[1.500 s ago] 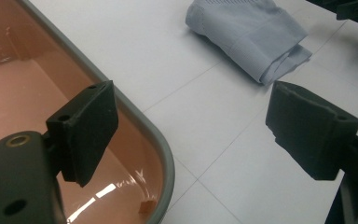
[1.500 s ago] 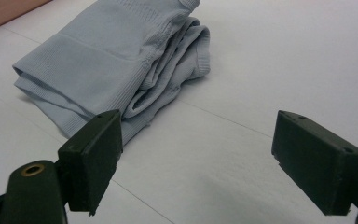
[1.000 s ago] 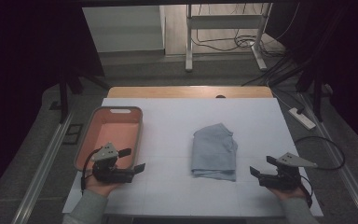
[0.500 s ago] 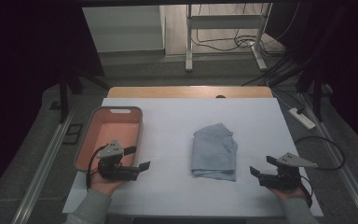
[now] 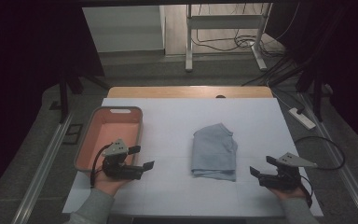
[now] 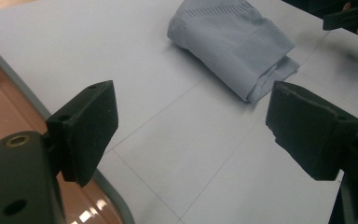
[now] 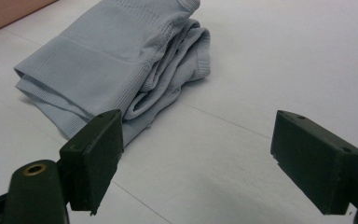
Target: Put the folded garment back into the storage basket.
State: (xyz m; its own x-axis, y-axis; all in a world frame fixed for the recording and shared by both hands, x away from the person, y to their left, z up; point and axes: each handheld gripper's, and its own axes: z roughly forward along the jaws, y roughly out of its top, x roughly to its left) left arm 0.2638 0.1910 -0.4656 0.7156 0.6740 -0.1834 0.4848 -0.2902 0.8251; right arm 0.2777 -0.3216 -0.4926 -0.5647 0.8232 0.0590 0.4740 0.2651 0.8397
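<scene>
A folded light-blue garment (image 5: 213, 151) lies on the white table (image 5: 177, 116), a little right of centre, with nothing touching it. To its left, along the table's left edge, sits an orange bin (image 5: 108, 136). The left gripper (image 5: 142, 157) hovers at the bin's near right corner, its jaws spread wide and holding nothing, aimed rightwards at the cloth. The right gripper (image 5: 261, 167) hangs near the table's right side, just beside the garment's near right corner, jaws likewise gaping and bare, pointed left at it.

In the right gripper view the garment (image 7: 116, 70) shows a ribbed knit and several stacked layers with loose rounded folds along one edge. It looks light, soft and limp, so it would likely sag and unfold if lifted by a single layer. A sound hold would probably pinch through the whole stack at the thick folded edge, one gripper at each near corner, keeping the layers together. The knit seems to offer enough friction for the pads, and breakage is no concern
</scene>
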